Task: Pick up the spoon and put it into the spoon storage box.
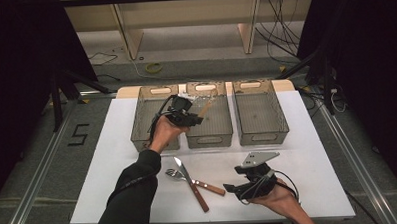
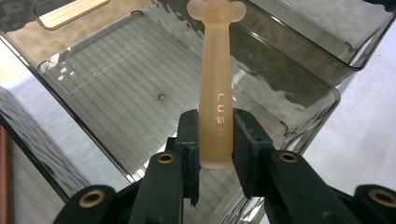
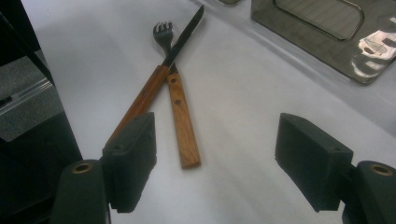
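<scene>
Three smoky see-through bins are lined up along the far edge of the white table [image 1: 313, 158], each with a slot handle cut into its end walls. The left bin [image 1: 142, 119] and the right bin [image 1: 259, 110] are seen bare inside, as far as can be made out from the high view. Over the middle bin [image 1: 218, 122] the left gripper [image 1: 194, 118] is held, and its jaws are clamped tight on the shaft of a pale peach silicone utensil [image 2: 215, 100] with "LUSN" stamped on it; the far end, shaped a bit like little ears, is pointed toward the bin's far wall, and whether it's a spoon or something else can't be told. The ribbed floor of that bin is seen below it in the left gripper view, with nothing lying on it. Nearer the front edge, about mid-table, a wood-handled knife [image 1: 191, 184] is laid across a wood-handled fork [image 1: 196, 181], so the two are crossed and touching. Just to the right of them, near the front edge, the right gripper [image 1: 230, 188] is parked low, jaws spread wide with nothing between them, pointed at the cutlery. No clutter is seen between it and the handles.
</scene>
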`<action>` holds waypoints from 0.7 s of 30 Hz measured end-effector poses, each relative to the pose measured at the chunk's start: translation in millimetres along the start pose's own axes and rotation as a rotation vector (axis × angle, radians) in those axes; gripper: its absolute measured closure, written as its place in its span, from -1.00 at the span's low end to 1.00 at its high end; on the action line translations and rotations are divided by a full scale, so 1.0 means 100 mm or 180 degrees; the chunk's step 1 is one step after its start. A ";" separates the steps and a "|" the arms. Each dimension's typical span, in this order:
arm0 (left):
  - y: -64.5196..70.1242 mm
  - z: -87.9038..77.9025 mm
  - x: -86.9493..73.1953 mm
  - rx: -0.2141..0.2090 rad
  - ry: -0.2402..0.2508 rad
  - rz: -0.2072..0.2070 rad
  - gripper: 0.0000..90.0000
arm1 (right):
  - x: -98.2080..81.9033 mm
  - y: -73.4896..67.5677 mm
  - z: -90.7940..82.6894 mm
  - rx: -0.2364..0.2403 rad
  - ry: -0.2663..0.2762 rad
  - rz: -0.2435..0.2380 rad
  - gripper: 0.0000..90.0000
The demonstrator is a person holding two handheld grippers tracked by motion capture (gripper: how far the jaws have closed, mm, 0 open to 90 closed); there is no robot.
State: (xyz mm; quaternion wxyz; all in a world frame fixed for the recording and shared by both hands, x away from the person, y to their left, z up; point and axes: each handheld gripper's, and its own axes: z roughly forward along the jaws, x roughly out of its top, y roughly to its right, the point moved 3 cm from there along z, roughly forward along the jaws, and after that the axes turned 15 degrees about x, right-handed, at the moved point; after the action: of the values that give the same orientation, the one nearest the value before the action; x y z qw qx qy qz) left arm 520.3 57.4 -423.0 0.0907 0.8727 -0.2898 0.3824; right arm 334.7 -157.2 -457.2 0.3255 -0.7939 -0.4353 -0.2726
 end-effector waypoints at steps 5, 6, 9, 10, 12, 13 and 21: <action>-0.01 0.04 -0.03 0.0009 -0.0064 -0.0049 0.61 | 0.00 0.00 0.00 0.0006 -0.0004 0.0005 -0.33; 0.00 0.05 -0.03 0.0002 -0.0077 -0.0057 0.61 | 0.00 0.00 0.00 0.0004 -0.0003 0.0000 -0.33; 0.01 0.08 -0.05 -0.0019 -0.0122 -0.0067 0.61 | 0.00 0.00 0.00 0.0005 -0.0005 0.0004 -0.33; 0.01 0.09 -0.06 -0.0026 -0.0139 -0.0074 0.60 | 0.00 0.00 0.00 0.0004 -0.0005 0.0004 -0.33; 0.01 0.11 -0.08 -0.0023 -0.0179 -0.0078 0.60 | 0.00 0.00 0.00 0.0007 -0.0003 -0.0002 -0.33; 0.01 0.12 -0.08 -0.0022 -0.0190 -0.0083 0.60 | 0.00 0.00 0.00 0.0004 -0.0007 0.0005 -0.33; -0.01 0.10 -0.08 -0.0085 -0.0202 -0.0213 0.11 | 0.00 0.00 0.00 0.0008 -0.0007 0.0008 -0.33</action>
State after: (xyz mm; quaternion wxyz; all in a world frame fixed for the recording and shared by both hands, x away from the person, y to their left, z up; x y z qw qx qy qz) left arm 522.5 58.4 -435.8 0.1057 0.8923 -0.2683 0.3473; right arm 334.3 -157.5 -457.1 0.3264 -0.7943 -0.4350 -0.2708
